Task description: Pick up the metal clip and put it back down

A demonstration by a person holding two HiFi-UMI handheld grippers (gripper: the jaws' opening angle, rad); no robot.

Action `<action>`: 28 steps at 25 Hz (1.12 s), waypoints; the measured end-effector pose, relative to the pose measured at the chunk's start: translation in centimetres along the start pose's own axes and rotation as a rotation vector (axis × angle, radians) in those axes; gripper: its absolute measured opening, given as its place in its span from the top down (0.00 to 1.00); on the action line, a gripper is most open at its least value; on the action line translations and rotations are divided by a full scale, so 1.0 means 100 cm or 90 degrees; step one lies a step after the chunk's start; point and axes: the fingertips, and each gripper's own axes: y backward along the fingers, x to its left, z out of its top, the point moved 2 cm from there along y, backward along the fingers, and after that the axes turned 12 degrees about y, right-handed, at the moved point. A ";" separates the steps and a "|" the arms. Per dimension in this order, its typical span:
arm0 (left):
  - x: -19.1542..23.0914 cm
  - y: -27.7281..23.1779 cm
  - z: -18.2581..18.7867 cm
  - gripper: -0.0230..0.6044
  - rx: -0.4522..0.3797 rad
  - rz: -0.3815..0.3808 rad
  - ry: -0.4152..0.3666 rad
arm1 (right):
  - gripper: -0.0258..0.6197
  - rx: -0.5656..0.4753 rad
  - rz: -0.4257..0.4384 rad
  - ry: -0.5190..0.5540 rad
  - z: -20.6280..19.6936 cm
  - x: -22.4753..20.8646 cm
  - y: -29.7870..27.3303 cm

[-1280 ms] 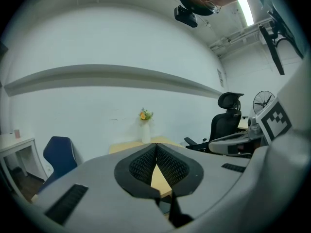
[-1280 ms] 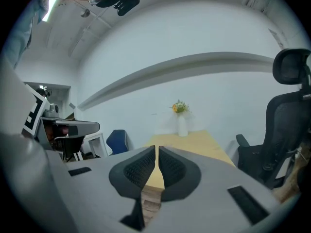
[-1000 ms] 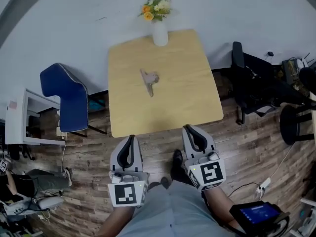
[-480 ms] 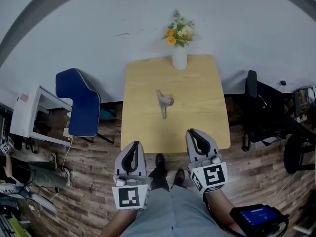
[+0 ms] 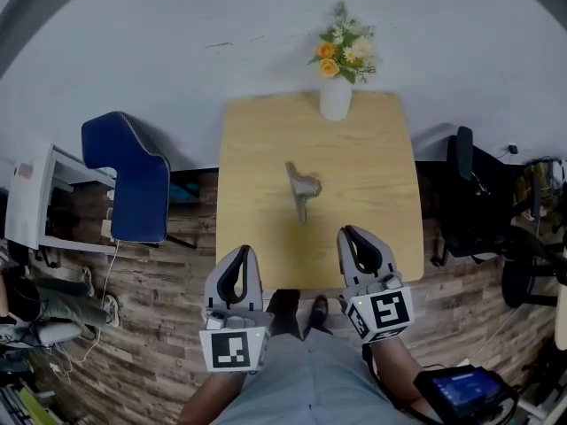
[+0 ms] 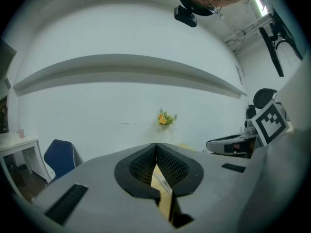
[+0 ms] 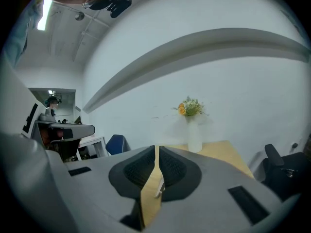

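Head view, table: pale wood, centre of frame, its near edge just above the two grippers.
Head view, clip: lies flat at mid-table, alone, well apart from both grippers.
Head view, vase: upright at the far edge of the table, upper centre, holding flowers.
Head view, left gripper: lower centre-left, over the floor just short of the table edge, jaws drawn together, holding nothing.
Head view, right gripper: lower centre-right, tips reaching the near table edge, jaws likewise closed and empty.
Head view, surroundings: blue chair at left, black chair at right.
Left gripper view, jaws: the ribbed pads meet at the tip in the lower centre. Nothing sits between them, and only a sliver of table shows through the gap below.
Right gripper view, jaws: pressed near-together with a thin slit between, nothing gripped. The vase stands beyond them at centre-right.
Step in hand: approach, as judged from the layout; the clip has not been picked up.
Next move calls for: one gripper, probably the right as the nearer, to advance over the table, part its jaws, and descend astride the clip before closing.
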 end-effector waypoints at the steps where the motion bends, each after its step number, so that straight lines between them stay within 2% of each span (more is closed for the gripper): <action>1: 0.007 -0.010 -0.003 0.93 0.009 -0.001 0.001 | 0.88 0.008 -0.001 -0.002 -0.004 -0.002 -0.010; 6: 0.036 -0.059 -0.020 0.93 0.050 -0.013 0.005 | 0.88 0.045 0.014 -0.016 -0.026 -0.007 -0.059; 10: 0.048 -0.096 -0.042 0.93 0.083 -0.018 -0.017 | 0.87 0.073 0.030 -0.035 -0.052 -0.011 -0.097; 12: 0.053 -0.111 -0.058 0.93 0.117 -0.024 -0.022 | 0.78 0.100 0.043 -0.052 -0.071 -0.012 -0.113; 15: 0.060 -0.128 -0.087 0.93 0.176 -0.024 -0.005 | 0.76 0.148 0.056 -0.082 -0.101 -0.014 -0.130; 24: 0.102 -0.161 -0.148 0.93 0.274 -0.009 0.022 | 0.76 0.205 0.033 -0.133 -0.161 -0.030 -0.192; 28: 0.117 -0.173 -0.164 0.93 0.293 0.002 0.030 | 0.76 0.226 0.027 -0.142 -0.182 -0.036 -0.208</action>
